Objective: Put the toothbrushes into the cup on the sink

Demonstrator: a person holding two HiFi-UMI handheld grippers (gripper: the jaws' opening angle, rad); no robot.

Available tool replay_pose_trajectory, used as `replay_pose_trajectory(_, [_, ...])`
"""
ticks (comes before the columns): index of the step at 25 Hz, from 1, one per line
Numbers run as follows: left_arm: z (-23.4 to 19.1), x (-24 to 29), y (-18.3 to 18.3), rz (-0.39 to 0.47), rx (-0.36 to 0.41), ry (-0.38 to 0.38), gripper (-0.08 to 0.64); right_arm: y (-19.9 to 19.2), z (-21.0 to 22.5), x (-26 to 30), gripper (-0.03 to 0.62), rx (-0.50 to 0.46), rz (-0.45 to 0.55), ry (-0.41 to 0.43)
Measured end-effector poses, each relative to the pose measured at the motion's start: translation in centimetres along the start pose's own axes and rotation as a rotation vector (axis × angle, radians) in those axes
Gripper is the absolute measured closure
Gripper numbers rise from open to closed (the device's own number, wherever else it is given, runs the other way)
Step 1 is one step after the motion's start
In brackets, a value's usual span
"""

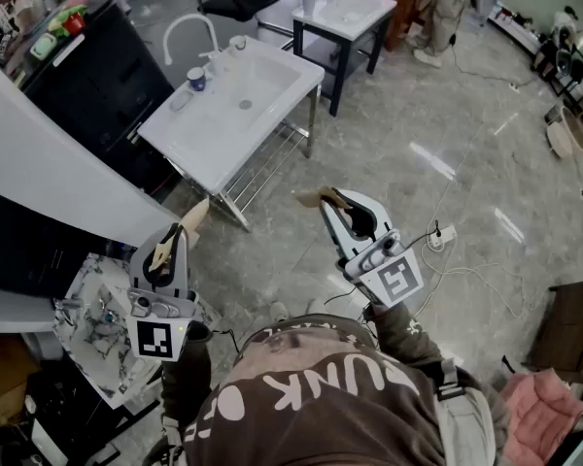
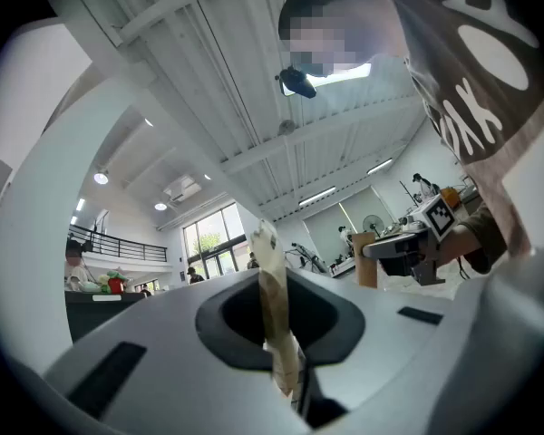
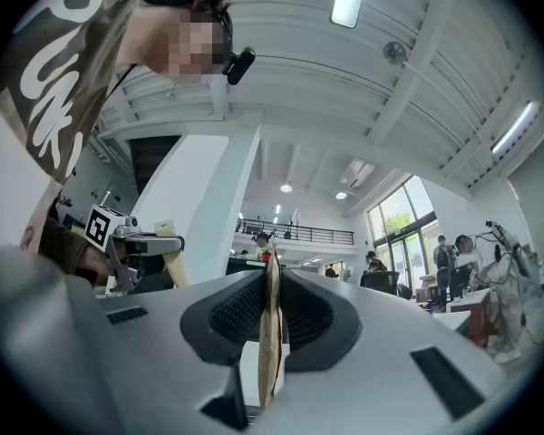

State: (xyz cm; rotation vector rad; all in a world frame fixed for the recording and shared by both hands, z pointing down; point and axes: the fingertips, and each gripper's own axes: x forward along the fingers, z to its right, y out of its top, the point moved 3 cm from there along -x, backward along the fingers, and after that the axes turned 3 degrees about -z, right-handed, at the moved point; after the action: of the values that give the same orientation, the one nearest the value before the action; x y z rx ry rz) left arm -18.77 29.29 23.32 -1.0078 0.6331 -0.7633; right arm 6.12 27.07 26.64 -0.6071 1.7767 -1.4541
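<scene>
Left gripper [image 1: 175, 236] clamps a toothbrush [image 1: 195, 212] — right gripper [image 1: 338, 207] clamps a second toothbrush [image 1: 309, 198]; the sink [image 1: 272, 74] is well ahead of both.

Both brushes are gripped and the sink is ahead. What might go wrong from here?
1. The left toothbrush and right toothbrush are thin slats pinched in the left tongs and right tongs. Either may twist or slip.
2. The dark cup looks small and stands by the faucet on the sink. A long brush could tip it.
</scene>
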Motion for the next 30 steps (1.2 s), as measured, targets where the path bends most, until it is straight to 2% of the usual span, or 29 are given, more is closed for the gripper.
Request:
replay_pose_trajectory(21, [1.0, 3.6, 0.1, -0.012, 0.004, 0.009, 0.544, -0.5, 3.3, 0.2, 0.528, 0.000, 0.001, 0.025])
replay_pose_trajectory(30, [4.1, 6.1, 0.6, -0.024, 0.013, 0.011, 0.544, -0.4, 6.6, -1.5, 0.528, 0.002, 0.010, 0.044])
